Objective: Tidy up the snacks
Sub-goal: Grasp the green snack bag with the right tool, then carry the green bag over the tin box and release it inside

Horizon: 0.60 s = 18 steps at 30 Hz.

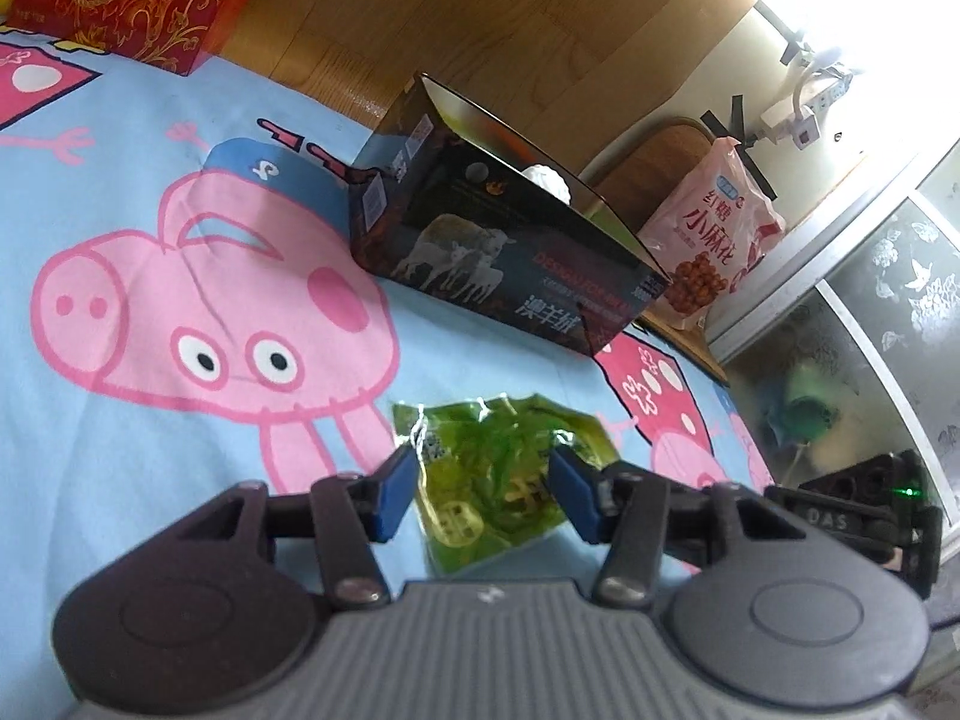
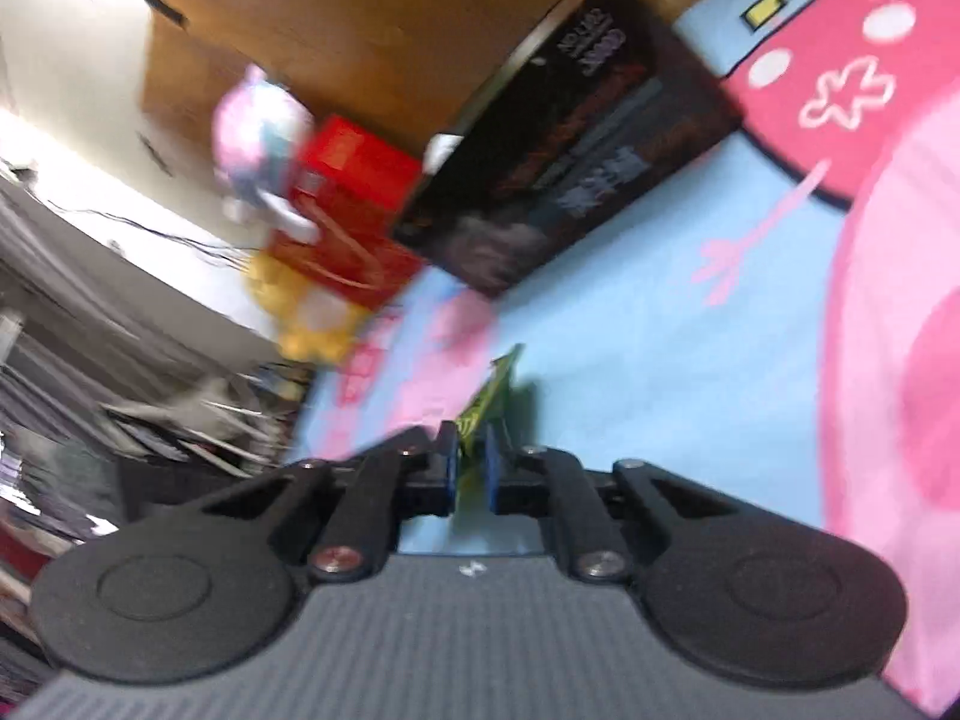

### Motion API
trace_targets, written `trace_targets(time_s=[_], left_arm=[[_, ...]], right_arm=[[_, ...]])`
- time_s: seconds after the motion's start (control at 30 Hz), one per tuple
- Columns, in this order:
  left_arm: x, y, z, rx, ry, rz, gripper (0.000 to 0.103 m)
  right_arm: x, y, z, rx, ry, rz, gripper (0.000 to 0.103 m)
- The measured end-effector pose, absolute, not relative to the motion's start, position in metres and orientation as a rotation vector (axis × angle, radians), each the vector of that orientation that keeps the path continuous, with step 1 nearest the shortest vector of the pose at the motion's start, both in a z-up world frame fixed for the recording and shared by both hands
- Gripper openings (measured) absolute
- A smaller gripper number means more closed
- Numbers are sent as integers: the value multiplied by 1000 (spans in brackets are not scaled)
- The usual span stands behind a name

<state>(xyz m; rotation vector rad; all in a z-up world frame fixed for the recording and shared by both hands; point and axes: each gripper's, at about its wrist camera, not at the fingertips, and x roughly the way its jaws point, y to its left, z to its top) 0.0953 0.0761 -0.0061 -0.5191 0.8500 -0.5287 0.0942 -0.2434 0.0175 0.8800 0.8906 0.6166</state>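
We are nipping the green snack packet [image 2: 489, 402], light, crinkly and slippery, by its edge with our right gripper [image 2: 471, 468] over the blanket [image 1: 150, 390]; our left gripper [image 1: 483, 483] is gaping around it.

Both the left gripper [image 1: 483, 489] and the right gripper [image 2: 471, 468] have blue pads [image 1: 393, 495] on black linkage arms pinned with silver screws [image 2: 336, 558]. Behind the fingers sit two round black discs [image 1: 177, 615] flanking a ribbed grey body [image 2: 468, 630] with a small white mark.
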Motion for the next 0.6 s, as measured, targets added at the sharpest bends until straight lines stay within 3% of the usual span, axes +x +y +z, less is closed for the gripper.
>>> trace_targets(time_s=[0.13, 0.6], left_arm=[[94, 74, -5, -496, 839, -524, 50], [100, 89, 1, -685, 870, -621, 56]], right_arm=[[98, -232, 14, 786, 928, 549, 16], [98, -273, 20, 1113, 805, 546, 13]])
